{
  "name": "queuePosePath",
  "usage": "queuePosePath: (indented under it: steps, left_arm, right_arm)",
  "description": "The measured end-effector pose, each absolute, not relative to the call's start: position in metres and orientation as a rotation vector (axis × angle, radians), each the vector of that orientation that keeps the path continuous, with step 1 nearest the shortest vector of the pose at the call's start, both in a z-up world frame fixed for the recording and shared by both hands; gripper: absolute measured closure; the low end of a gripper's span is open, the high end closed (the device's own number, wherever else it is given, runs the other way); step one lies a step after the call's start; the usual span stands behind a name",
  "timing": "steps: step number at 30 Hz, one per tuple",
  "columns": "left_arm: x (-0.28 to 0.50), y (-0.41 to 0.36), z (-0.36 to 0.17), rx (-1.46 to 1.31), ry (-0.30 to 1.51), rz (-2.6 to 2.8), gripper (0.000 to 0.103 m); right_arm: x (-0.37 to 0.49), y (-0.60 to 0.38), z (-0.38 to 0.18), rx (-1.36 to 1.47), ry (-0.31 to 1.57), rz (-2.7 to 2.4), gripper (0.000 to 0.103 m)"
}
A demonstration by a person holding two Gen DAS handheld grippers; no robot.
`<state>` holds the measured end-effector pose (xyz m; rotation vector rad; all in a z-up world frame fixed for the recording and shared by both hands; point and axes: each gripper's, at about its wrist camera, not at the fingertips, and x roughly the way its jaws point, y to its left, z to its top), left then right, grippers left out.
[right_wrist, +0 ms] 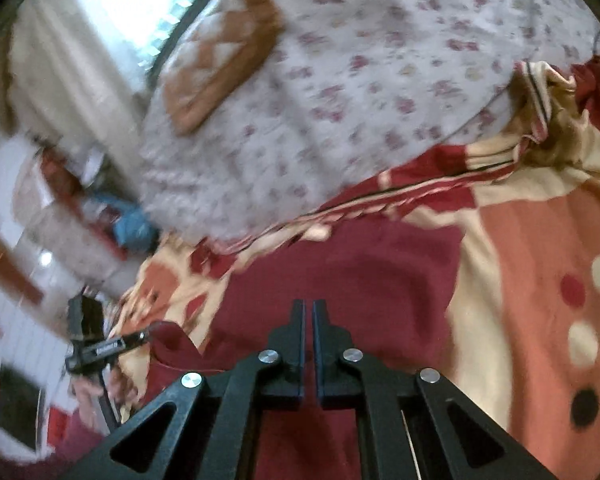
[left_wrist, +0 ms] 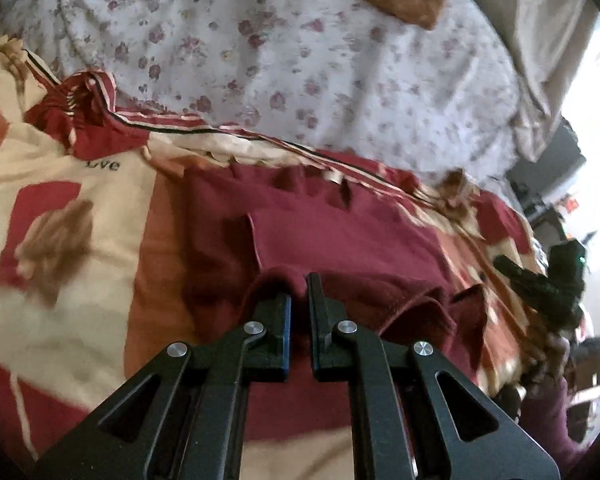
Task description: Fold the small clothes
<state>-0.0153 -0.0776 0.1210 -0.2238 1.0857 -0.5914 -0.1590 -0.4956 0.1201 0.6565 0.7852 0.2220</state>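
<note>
Maroon garment [left_wrist: 340,240] pinched between left jaws (right jaws likewise), bedspread [left_wrist: 60,200] beneath

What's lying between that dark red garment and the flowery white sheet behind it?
In the left wrist view, a striped band of the patterned blanket separates the dark red garment from the flowery sheet.
</note>
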Motion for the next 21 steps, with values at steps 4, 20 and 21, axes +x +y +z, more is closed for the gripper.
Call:
queuePosePath:
  steps: [4, 20, 21]
  left_arm:
    - [0.002, -0.093, 0.105, -0.215, 1.112, -0.592, 0.097]
    - [0.005, -0.073, 0.121, -0.229, 1.095, -0.561, 0.097]
    - [0.013, -0.074, 0.124, -0.235, 1.081, -0.553, 0.097]
  right_arm:
    - [-0.152, -0.5, 0.118, 0.639, 0.821, 0.213, 0.093]
    - [-0.128, -0.458, 0.098, 0.367, 0.892, 0.207, 0.095]
    - [-0.126, -0.464, 0.109, 0.371, 0.86, 0.192, 0.095]
